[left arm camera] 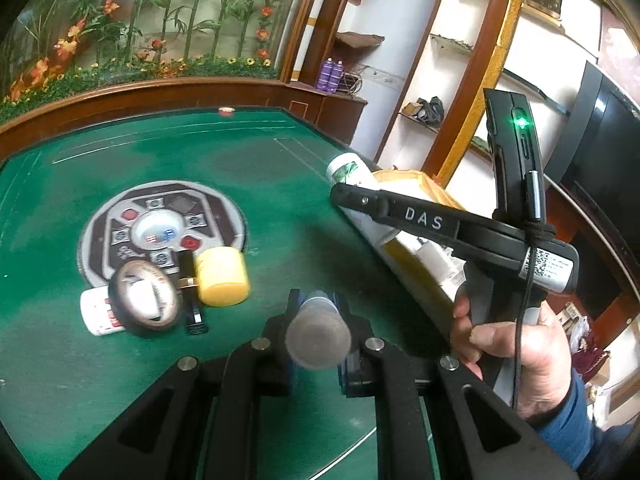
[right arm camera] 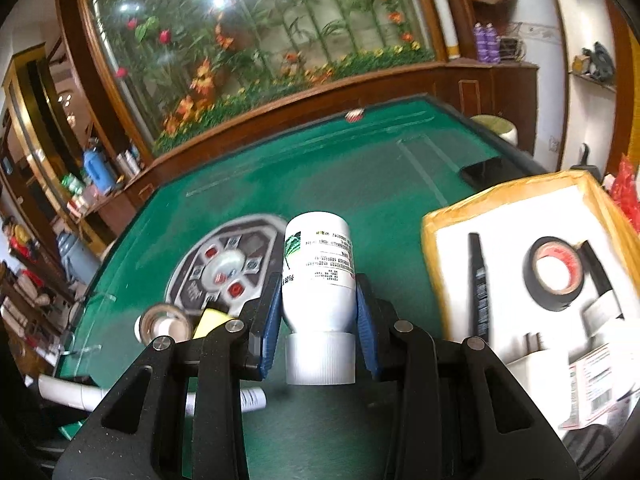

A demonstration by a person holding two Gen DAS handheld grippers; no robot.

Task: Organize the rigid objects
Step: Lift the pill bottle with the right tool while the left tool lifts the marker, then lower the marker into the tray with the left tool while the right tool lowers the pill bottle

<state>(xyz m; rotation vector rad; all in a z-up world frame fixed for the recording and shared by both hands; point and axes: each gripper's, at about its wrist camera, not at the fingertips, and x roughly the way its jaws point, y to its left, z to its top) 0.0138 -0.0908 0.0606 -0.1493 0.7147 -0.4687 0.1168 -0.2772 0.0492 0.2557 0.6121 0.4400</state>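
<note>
White bottle clamped in right tongs; left tongs grip grey-capped cylinder; box beside.

White capped bottle held above green table.

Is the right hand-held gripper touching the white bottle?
Touching: the right wrist view shows the right hand-held gripper with both blue pads pressed against the white bottle.

Green felt table; on it a tape roll, yellow cap, tray.
</note>
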